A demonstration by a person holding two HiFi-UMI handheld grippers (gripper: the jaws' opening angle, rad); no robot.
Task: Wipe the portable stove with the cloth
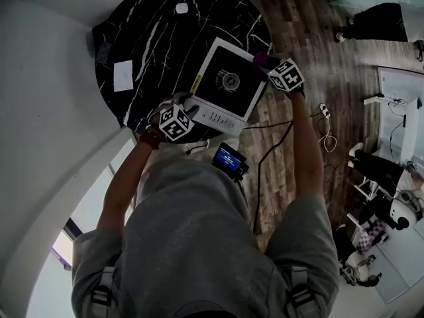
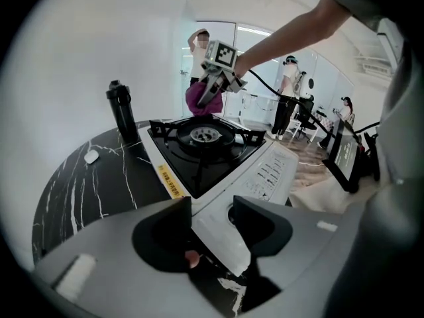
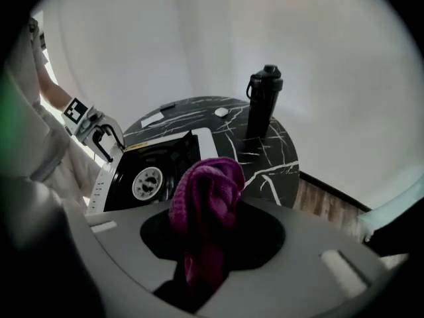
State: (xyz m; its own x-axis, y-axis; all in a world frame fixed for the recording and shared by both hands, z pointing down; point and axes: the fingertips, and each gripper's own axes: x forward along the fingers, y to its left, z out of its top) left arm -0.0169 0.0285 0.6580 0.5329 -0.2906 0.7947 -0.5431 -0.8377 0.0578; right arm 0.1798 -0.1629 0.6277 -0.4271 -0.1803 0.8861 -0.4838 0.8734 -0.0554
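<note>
The portable stove (image 1: pixel 225 85) is white with a black top and one burner; it lies on a round black marble table (image 1: pixel 152 38). My left gripper (image 1: pixel 188 105) is at the stove's near corner, and in the left gripper view (image 2: pixel 212 220) its jaws close on the white front edge of the stove (image 2: pixel 265 171). My right gripper (image 1: pixel 268 63) hangs over the stove's far right corner, shut on a bunched purple cloth (image 1: pixel 261 59). In the right gripper view the cloth (image 3: pixel 205 197) fills the jaws and hides them; the stove (image 3: pixel 149 171) lies below to the left.
A black bottle (image 3: pixel 263 101) stands on the table beyond the stove, with a small white object (image 1: pixel 181 8) near it and a white card (image 1: pixel 124 75) at the left. A device with a lit screen (image 1: pixel 228 159) and cables sit by the table's near edge, over wooden floor.
</note>
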